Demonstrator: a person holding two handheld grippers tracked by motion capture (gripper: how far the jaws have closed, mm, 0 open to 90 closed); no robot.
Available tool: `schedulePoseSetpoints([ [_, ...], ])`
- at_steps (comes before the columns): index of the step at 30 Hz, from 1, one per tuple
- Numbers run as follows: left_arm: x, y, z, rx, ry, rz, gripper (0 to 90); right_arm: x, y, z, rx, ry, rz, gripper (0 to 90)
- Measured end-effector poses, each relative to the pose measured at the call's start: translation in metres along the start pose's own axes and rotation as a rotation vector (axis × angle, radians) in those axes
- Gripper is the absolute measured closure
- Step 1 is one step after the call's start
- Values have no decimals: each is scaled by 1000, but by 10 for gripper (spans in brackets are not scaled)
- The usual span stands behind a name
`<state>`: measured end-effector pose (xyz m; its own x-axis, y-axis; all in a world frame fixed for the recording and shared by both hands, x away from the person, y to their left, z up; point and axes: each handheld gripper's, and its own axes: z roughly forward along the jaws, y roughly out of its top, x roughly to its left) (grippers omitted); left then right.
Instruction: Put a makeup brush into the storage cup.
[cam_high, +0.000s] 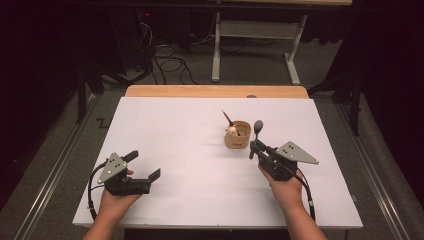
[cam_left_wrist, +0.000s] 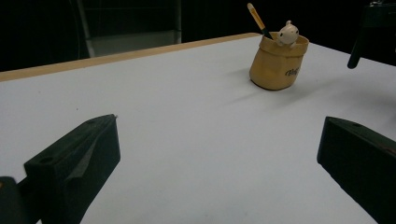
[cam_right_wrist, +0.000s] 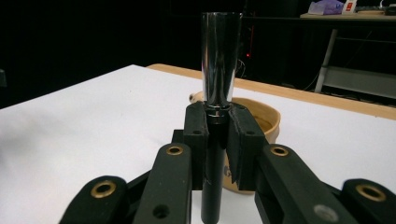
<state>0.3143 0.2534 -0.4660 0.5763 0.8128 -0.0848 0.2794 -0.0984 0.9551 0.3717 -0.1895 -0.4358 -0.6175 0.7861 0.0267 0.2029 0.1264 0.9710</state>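
The right tool is clamped on a makeup brush, which it holds upright just beside the tan pot on the white bench. In the high view the brush's grey bristle head stands above the jaws and its dark handle runs down between them. In the right gripper view the black jaws press from both sides on the brush right where the shiny chrome ferrule meets the black handle; the ferrule rises above the pads and the handle hangs below them. Behind the jaws, partly hidden by them, is the tan pot, very near the brush.

The pot sits right of the bench's middle. It holds a slim brush with an orange handle that leans toward the left, and a small cream figure at its rim. In the left gripper view the pot has dark lettering on its side that is too small to read.

The left tool rests near the bench's front left, well apart from the pot, held in the person's left hand. Its jaws stand wide apart with bare bench between them.
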Motion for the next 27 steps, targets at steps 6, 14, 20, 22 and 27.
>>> schedulePoseSetpoints([
  [6,-2,0,0,6,-19,5,3,-2,10,9,-6,-5,8,806],
  [14,-4,0,0,6,-29,6,4,-5,26,22,-18,-7,6,806],
  [20,-3,1,0,2,-32,7,3,-9,34,31,-22,-10,15,806],
  [22,-4,1,0,0,-34,7,3,-10,36,34,-23,-14,21,806],
  [27,-4,1,0,-4,-38,5,3,-14,40,42,-16,-23,20,807],
])
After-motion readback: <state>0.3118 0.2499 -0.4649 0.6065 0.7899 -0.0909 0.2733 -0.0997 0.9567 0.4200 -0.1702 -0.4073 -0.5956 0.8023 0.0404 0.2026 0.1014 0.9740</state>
